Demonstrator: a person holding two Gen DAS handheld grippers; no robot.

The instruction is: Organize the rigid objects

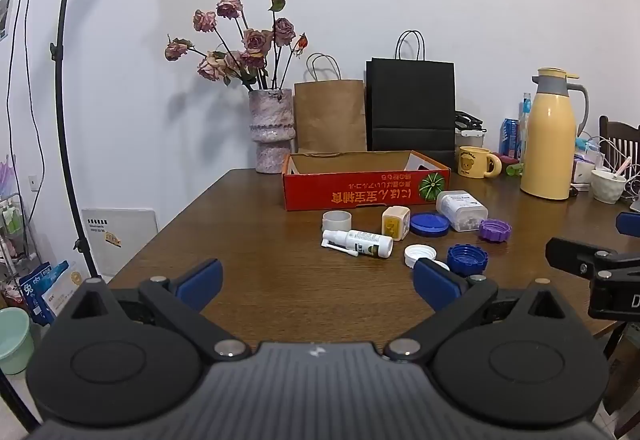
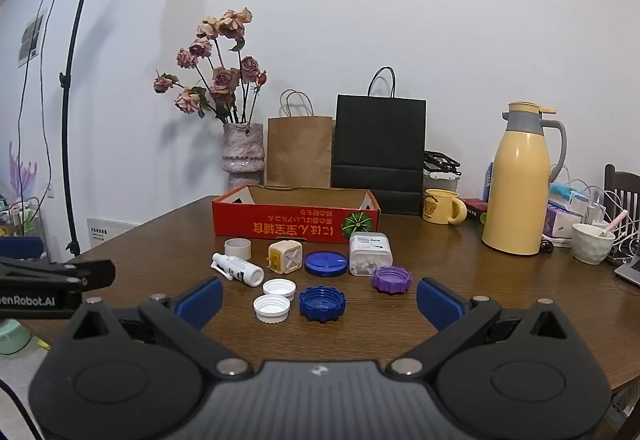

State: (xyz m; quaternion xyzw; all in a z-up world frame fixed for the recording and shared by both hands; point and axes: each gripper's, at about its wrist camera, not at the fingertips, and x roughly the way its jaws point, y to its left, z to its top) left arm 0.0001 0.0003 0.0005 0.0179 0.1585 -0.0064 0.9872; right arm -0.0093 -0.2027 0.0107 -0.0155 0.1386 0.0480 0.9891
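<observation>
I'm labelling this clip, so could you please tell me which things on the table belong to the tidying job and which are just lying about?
For the job: red box, spray bottle, white ring, plug adapter, blue lid, clear tub, purple cap, dark blue cap, two white caps.

Lying about: vase, brown bag, black bag, mug, flask, white bowl.

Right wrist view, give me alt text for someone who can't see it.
Open right gripper hovers over a wooden table above scattered caps and a spray bottle, with an empty red box behind them.
</observation>
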